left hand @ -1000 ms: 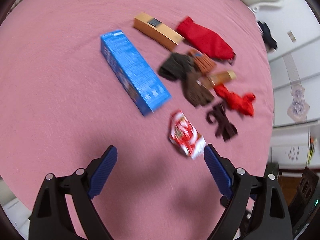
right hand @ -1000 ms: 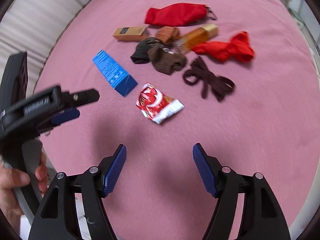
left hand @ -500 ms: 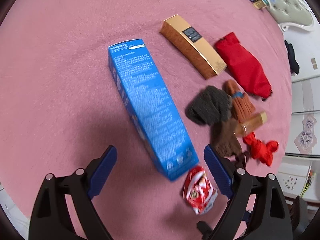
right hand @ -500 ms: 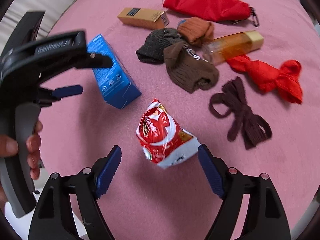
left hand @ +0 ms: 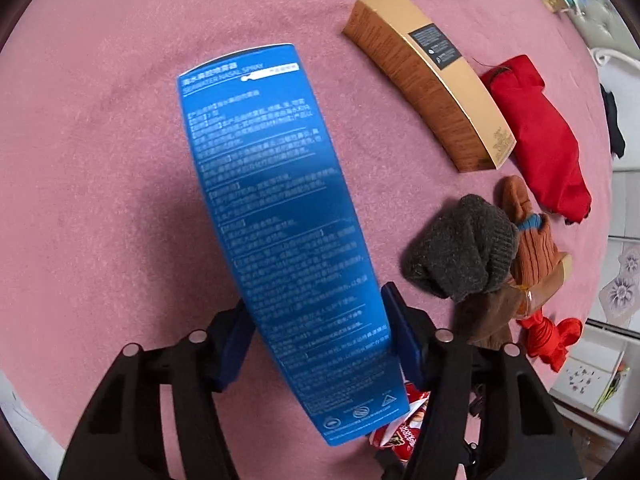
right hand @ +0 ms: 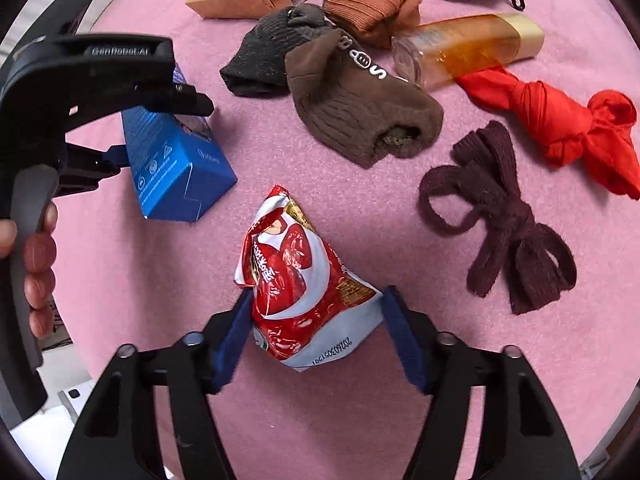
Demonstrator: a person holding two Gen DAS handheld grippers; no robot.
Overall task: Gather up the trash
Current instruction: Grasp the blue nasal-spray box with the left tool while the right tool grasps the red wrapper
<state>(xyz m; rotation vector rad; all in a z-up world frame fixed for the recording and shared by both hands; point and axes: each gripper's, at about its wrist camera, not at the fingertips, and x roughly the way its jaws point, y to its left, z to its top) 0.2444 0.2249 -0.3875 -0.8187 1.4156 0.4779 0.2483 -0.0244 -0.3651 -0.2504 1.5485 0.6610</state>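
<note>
Grasping step: both tools are placed around trash items on the pink fabric-covered surface (right hand: pixel 520 360), so I judge the pick-up is only starting and nothing is collected yet.
Left tool: the left tool (left hand: pixel 316 344) has its blue pads on both long sides of the long blue cardboard box with white print (left hand: pixel 280 220); the pads look touching or almost touching the box, and I cannot tell if they are already pressing it.
Right tool: the right tool (right hand: pixel 316 336) stands with one pad on each side of the red and white crinkled snack bag (right hand: pixel 304 284); the left pad seems at the bag's edge, the right pad is just beside it, so the grip is not yet firm, in my judgement.
Box position: it lies flat, its near end between the pads, its far end pointing away toward the middle of the surface; the gold cardboard box (left hand: pixel 432 80) lies apart on its right.
Bag position: near the front edge of the surface, just beside the blue box's near end.
Next move: squeeze both tools fully, then lift straight up; the bag is soft and may slip or crumple, and the box is long, so it may tilt.
Not trash, I judge: the dark grey knitted hat (right hand: pixel 272 52), the brown knitted hat (right hand: pixel 356 116) and the dark maroon knitted bow (right hand: pixel 500 216) stay well clear of the pads.
</note>
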